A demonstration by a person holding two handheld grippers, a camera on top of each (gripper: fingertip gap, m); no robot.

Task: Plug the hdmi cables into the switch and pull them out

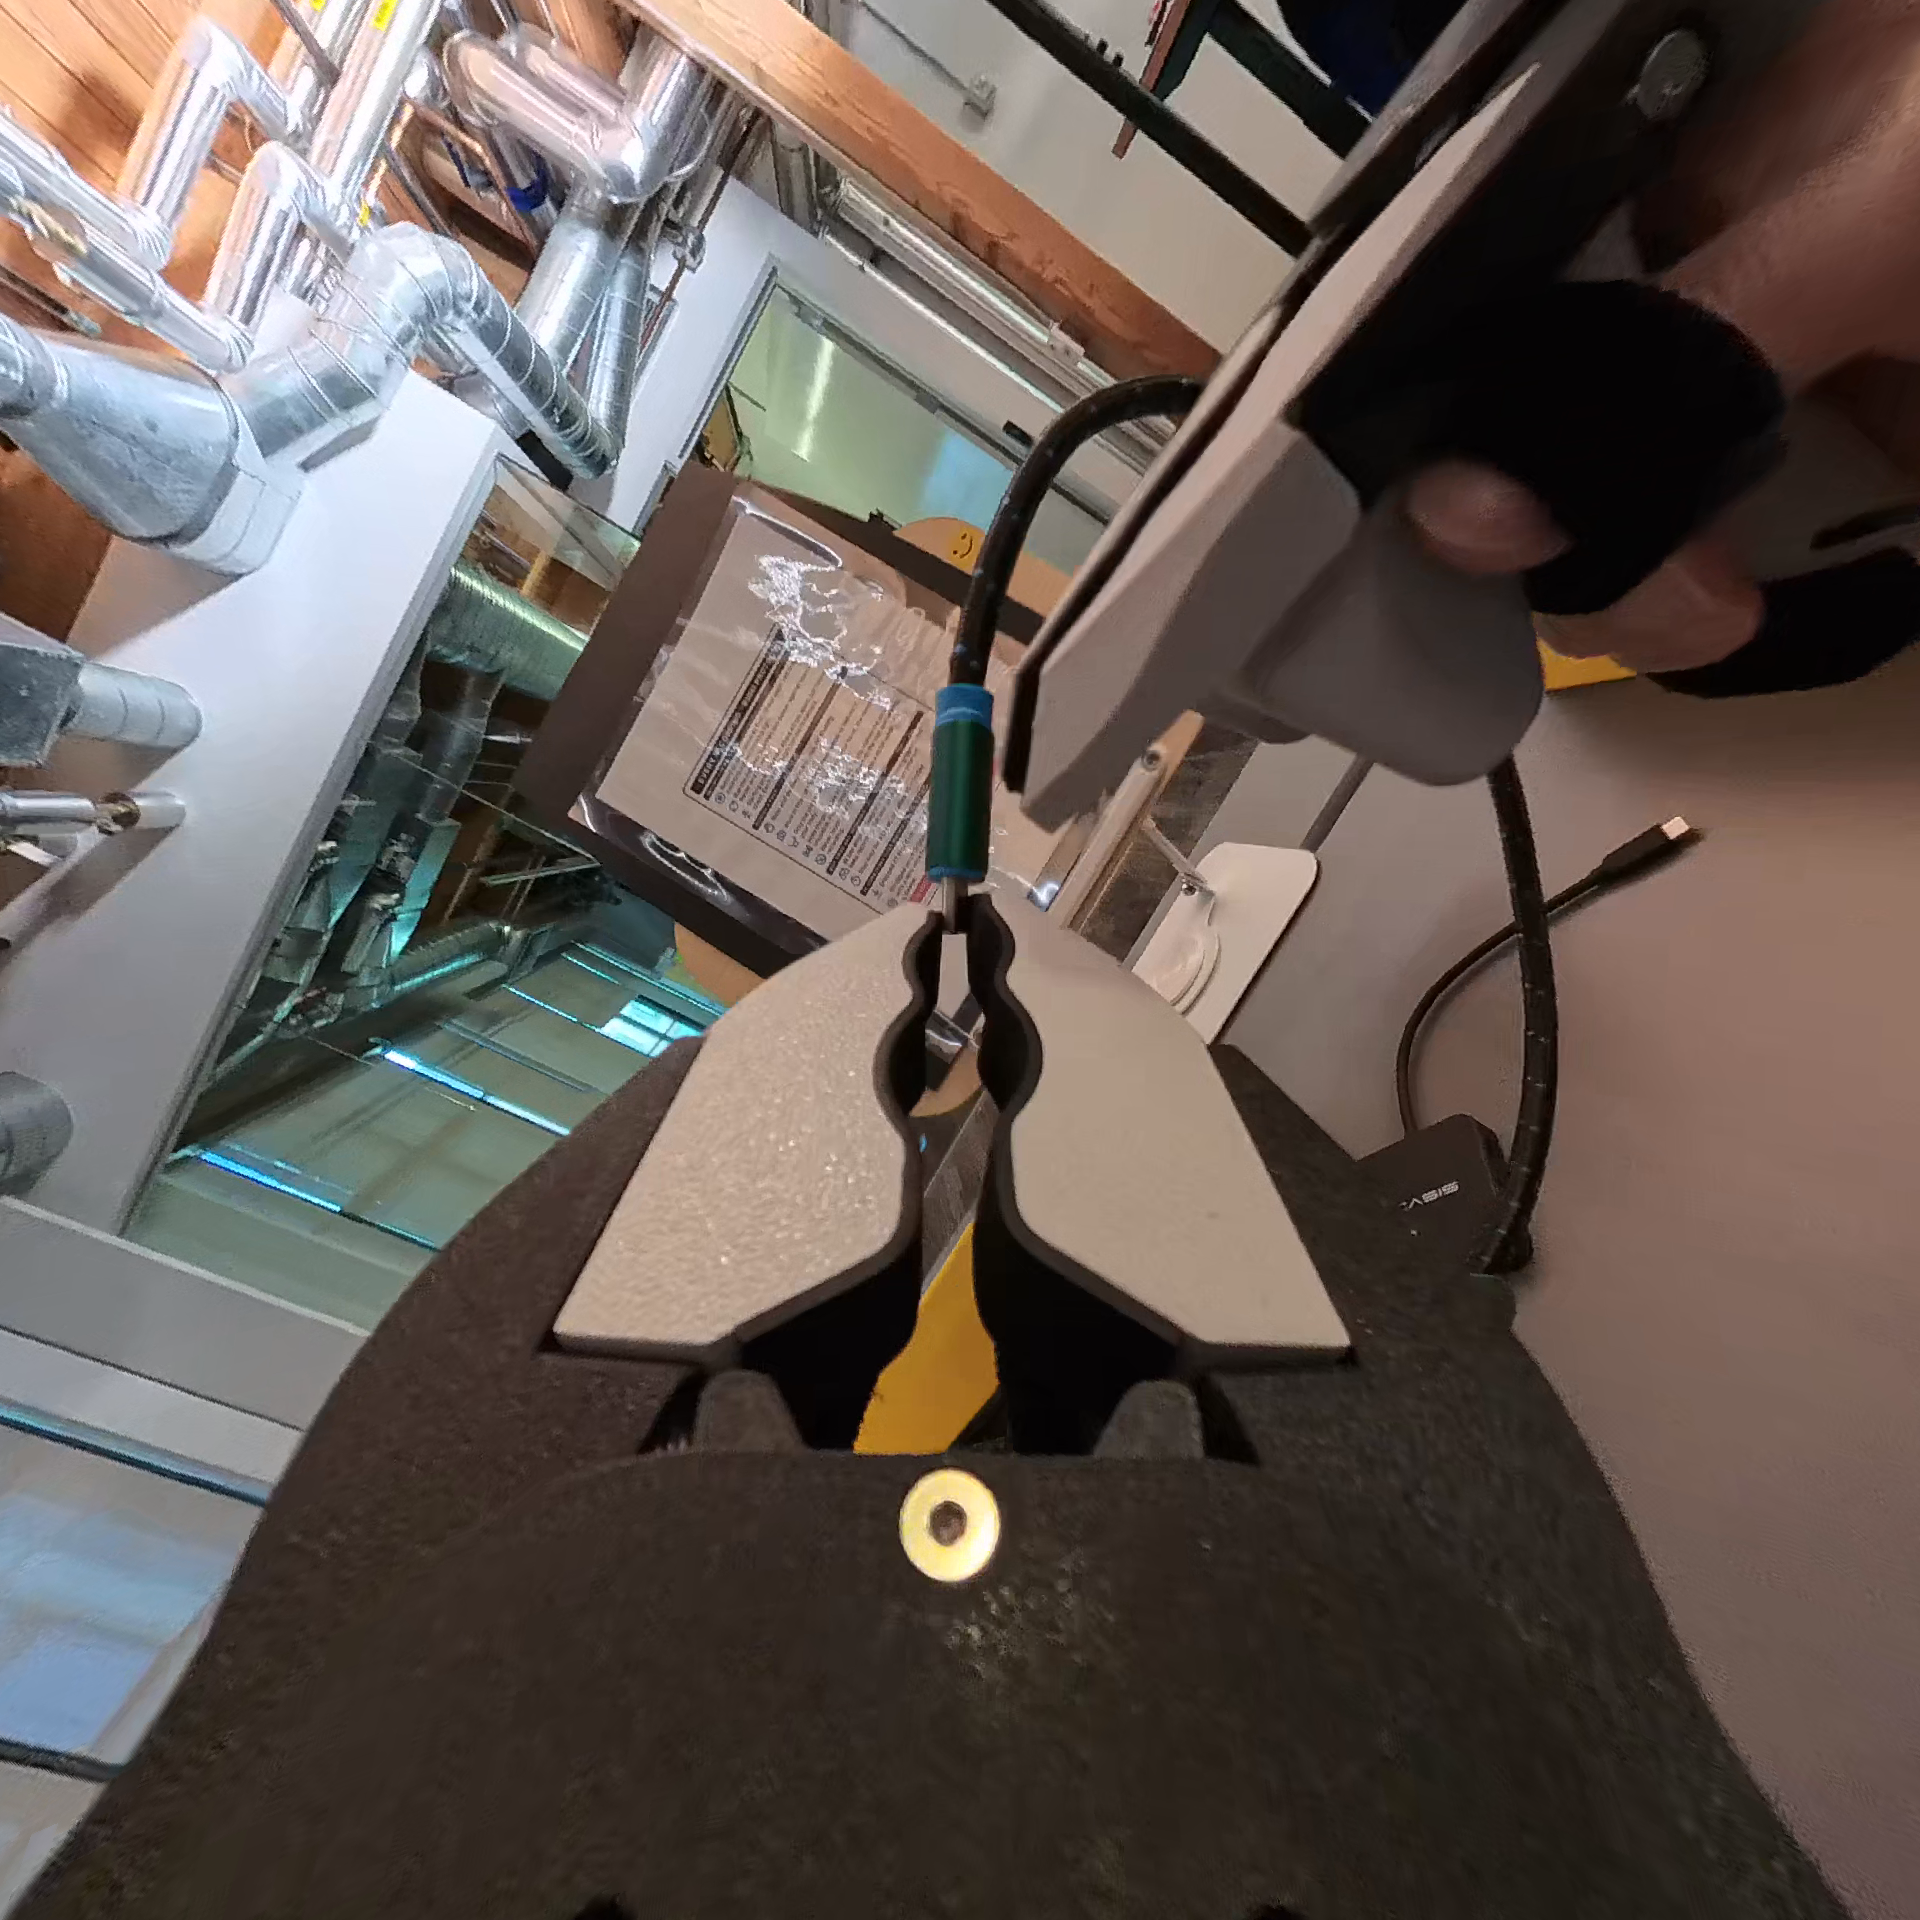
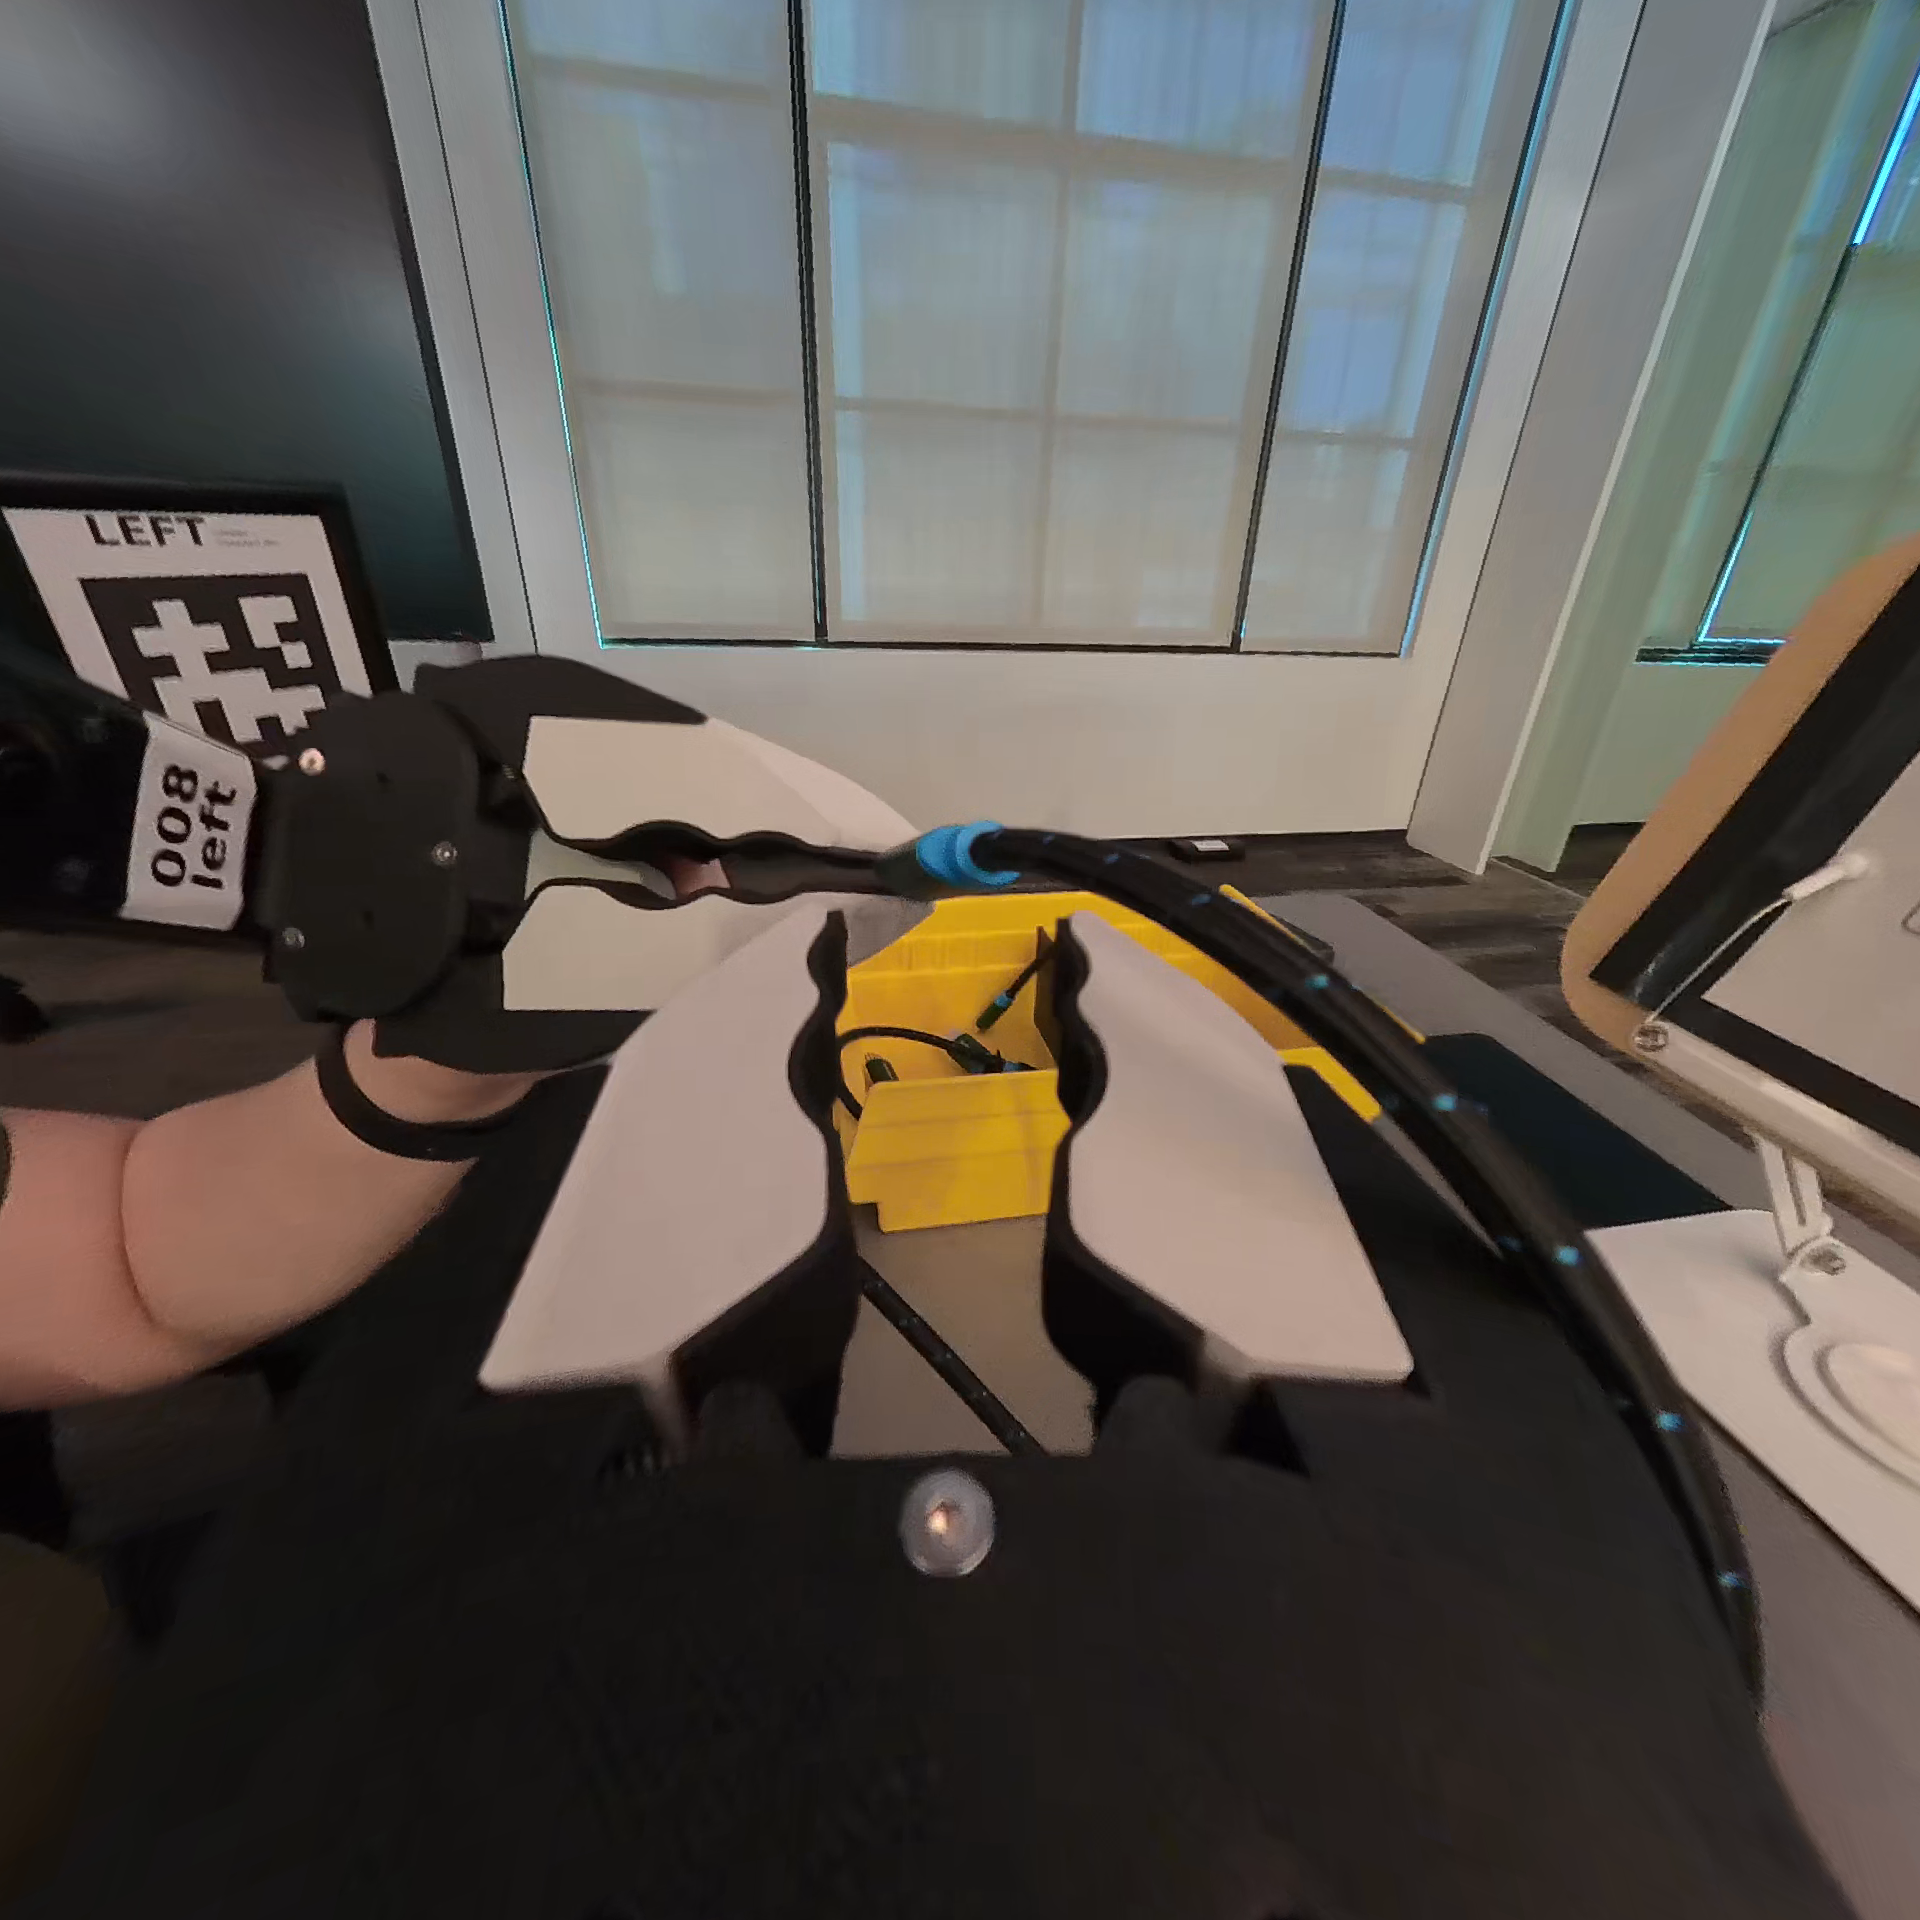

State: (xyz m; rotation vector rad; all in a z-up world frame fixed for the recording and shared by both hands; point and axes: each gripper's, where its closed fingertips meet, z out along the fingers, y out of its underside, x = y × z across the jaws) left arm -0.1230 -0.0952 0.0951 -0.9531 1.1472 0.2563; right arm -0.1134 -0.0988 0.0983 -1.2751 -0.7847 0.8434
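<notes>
My left gripper (image 1: 956,920) is shut on the metal tip of an HDMI plug (image 1: 958,795) with a green body and blue rings, and holds it in the air. Its black braided cable (image 1: 1536,997) arcs behind the right gripper and runs down to the black switch (image 1: 1439,1195) on the grey table. In the right wrist view the left gripper (image 2: 868,864) shows at the left, with the plug's blue ring (image 2: 956,854) and cable (image 2: 1382,1049) passing over my right finger. My right gripper (image 2: 948,1008) is open and empty, just below the plug.
A yellow bin (image 2: 956,1143) holding several more cables sits ahead of the right gripper. A thin black cable with a small plug (image 1: 1673,831) leads from the switch. A white stand base (image 2: 1766,1382) and a framed panel (image 2: 1714,852) stand at the right. A marker board (image 2: 208,623) stands at the left. My left and right fingertips are right by each other.
</notes>
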